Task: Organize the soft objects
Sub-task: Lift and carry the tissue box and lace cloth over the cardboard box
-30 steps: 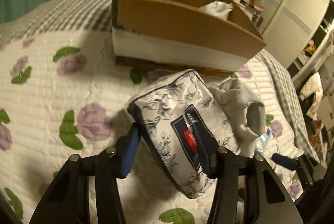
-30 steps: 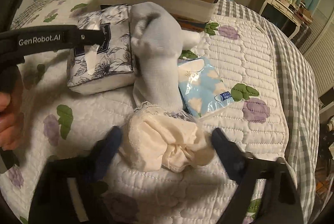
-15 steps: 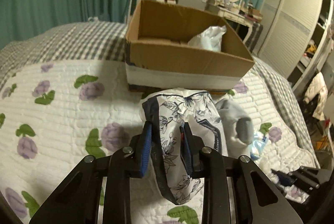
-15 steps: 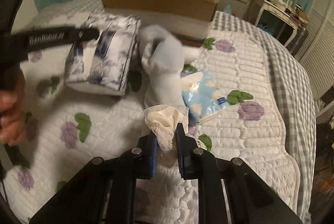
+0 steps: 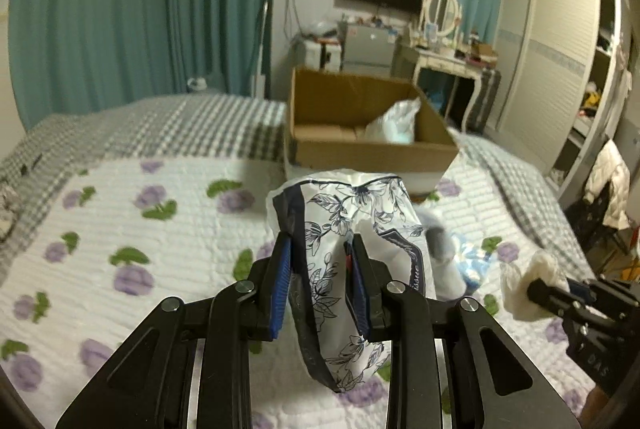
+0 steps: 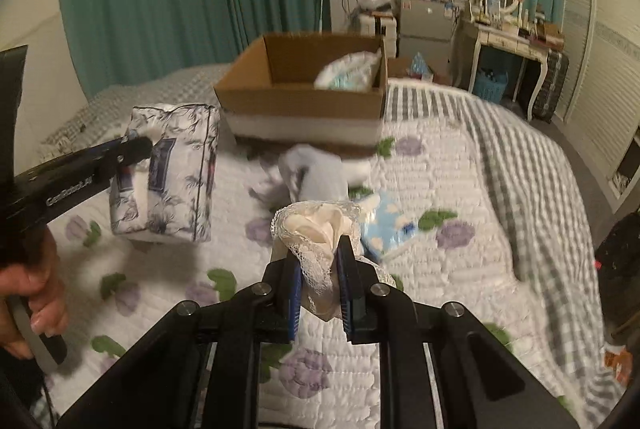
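Left gripper pinches a floral tissue pack, right gripper a lacy cream cloth, both raised, apparently bound for the cardboard box ahead.

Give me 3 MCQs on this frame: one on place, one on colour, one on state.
1. Where is the cardboard box?
A. on the bed
B. on the floor
C. on the dresser

2. What colour is the curtain?
A. red
B. teal
C. yellow

3. What is the right gripper doing?
A. open over the box
B. shut on the lace-trimmed cream cloth
C. shut on the tissue pack

Key:
1. A, it sits on the quilt.
2. B, teal folds fill the back wall.
3. B, the pads pinch the cloth; the left gripper has the tissue pack.
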